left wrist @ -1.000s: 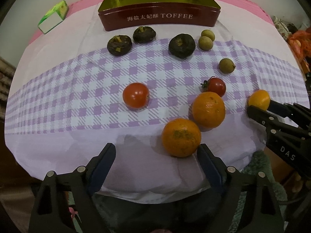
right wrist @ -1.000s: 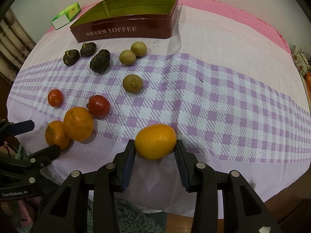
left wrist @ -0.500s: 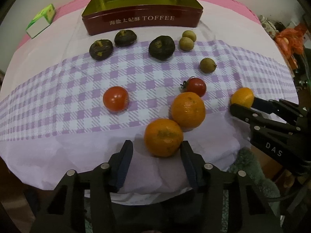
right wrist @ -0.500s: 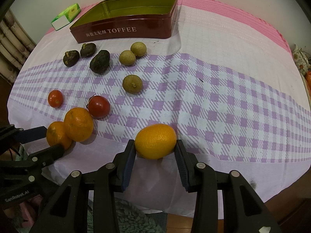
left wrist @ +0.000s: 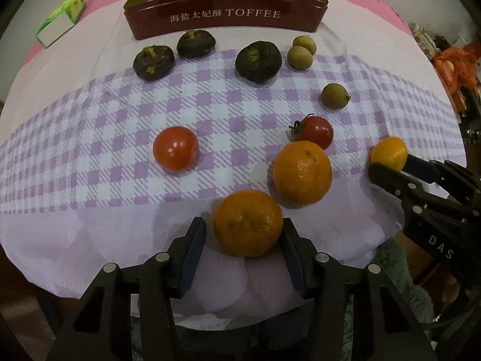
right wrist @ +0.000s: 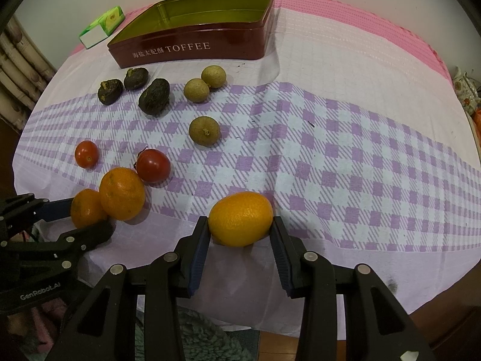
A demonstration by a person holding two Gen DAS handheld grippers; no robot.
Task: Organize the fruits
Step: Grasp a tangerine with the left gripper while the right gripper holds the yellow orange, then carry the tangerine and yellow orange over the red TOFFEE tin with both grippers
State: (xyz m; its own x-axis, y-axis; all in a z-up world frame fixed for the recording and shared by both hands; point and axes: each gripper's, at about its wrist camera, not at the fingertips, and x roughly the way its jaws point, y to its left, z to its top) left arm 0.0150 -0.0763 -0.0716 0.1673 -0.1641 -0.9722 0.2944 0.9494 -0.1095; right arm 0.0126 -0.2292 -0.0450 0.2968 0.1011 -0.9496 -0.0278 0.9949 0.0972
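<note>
On the purple checked cloth (left wrist: 90, 138), a mandarin orange (left wrist: 248, 222) sits near the front edge, and my left gripper (left wrist: 243, 223) is shut on it. In the right wrist view that same orange (right wrist: 85, 210) shows clamped between the left fingers (right wrist: 90, 234). My right gripper (right wrist: 240, 221) is shut on a smaller oval yellow-orange fruit (right wrist: 240, 219), which also shows in the left wrist view as the oval fruit (left wrist: 389, 153). A second orange (left wrist: 302, 174) rests right behind the held one. The open red toffee tin (left wrist: 225, 15) stands at the back, empty.
Two tomatoes (left wrist: 176, 148) (left wrist: 317, 132), three dark water chestnuts (left wrist: 258, 61) and three longans (left wrist: 334, 95) lie between the oranges and the tin. A green-and-white box (left wrist: 61, 19) sits back left. The table edge (right wrist: 421, 307) drops off just below both grippers.
The left gripper's jaws came in from wide open to closed on the front orange, and the view shifted slightly. The right gripper and its fruit stayed put.
</note>
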